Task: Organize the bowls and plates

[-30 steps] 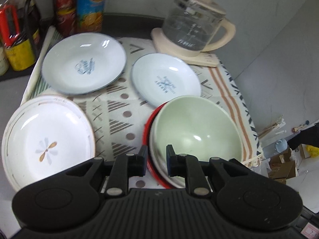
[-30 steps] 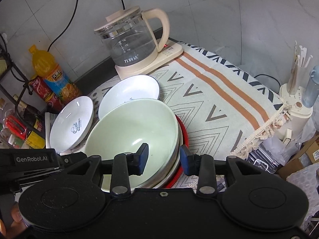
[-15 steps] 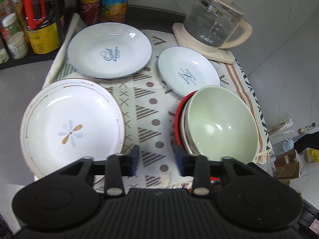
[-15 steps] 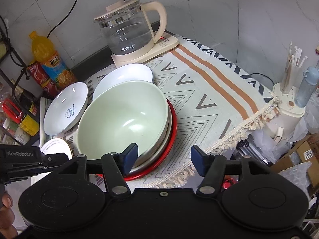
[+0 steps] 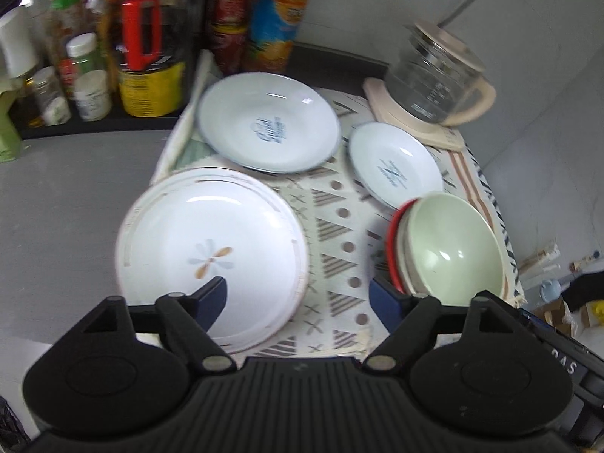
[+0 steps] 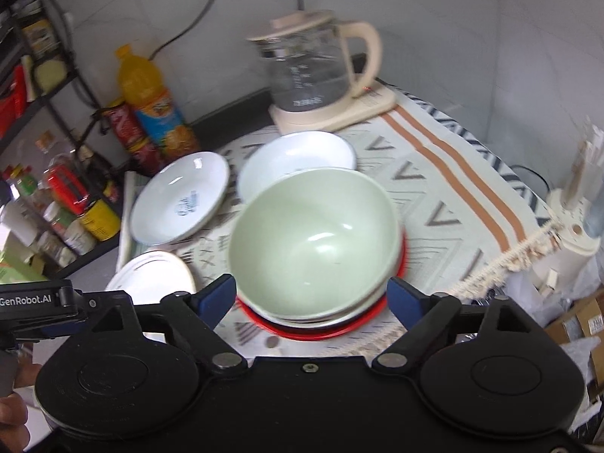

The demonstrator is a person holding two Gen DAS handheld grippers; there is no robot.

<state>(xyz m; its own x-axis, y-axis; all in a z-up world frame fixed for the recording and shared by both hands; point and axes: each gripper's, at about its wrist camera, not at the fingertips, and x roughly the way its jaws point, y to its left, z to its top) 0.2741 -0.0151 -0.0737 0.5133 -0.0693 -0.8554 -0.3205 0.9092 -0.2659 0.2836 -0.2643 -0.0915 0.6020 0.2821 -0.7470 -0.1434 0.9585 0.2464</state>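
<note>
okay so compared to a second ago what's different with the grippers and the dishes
Both grippers have just been opening. The left gripper drew back from the green bowl toward the flower plate; the right gripper also pulled back, nothing between its jaws. The bowl stack, the two blue-print plates and the kettle stayed put.

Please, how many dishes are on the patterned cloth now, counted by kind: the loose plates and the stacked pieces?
Loose plates: 3 (flower plate, large lettered plate, small lettered plate)
Stacked pieces: at least 3 (green bowl on top, a pale dish under it, red plate at the bottom)
Total: at least 6
</note>
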